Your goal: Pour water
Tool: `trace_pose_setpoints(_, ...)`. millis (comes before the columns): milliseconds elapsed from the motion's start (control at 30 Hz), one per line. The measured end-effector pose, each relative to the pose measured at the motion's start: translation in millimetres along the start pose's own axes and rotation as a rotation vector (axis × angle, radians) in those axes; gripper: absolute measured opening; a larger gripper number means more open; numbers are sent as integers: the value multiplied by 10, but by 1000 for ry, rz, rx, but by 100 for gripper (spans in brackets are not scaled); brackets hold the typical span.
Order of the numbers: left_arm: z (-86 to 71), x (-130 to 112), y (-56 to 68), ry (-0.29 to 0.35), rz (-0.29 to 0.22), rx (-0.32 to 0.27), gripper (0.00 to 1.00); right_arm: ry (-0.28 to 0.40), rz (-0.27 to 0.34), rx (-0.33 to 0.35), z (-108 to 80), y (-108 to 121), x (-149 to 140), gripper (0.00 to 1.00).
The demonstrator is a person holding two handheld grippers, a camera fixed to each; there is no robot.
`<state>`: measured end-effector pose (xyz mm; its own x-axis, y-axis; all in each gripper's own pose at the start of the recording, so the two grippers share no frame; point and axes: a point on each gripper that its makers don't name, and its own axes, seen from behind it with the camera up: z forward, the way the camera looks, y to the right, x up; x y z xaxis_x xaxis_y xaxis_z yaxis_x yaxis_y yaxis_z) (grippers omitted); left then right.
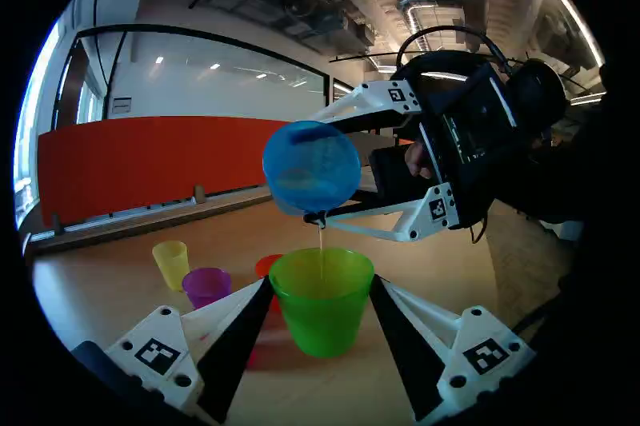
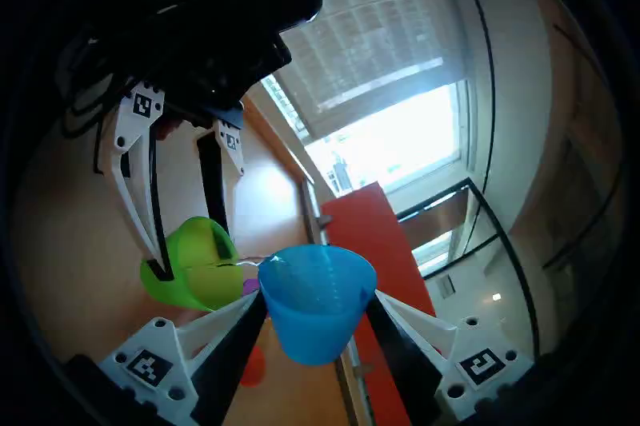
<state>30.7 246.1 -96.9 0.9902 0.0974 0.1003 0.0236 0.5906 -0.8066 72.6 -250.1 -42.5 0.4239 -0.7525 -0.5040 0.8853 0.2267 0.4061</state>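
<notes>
Tabletop (image 1: 96, 298): blue cup (image 1: 312, 166) over green cup (image 1: 322, 302)

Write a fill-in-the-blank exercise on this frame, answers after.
The left gripper is shut on the green cup; the right gripper is shut on the ____.
A thin stream falls into the ____ cup.
On the table behind stand a yellow cup, a red cup and a ____.
Missing: blue cup; green; purple cup.
</notes>
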Motion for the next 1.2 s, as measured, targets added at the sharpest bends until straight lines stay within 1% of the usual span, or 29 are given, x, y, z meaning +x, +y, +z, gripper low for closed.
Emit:
trace_pose_setpoints(567, -1, -2, 8, 1, 1, 0, 87, -1, -30, 1, -9, 11, 5, 88)
trace_pose_setpoints(1200, 6, 4, 5, 2, 4, 0, 87, 2, -47, -1, -26, 36, 15, 88)
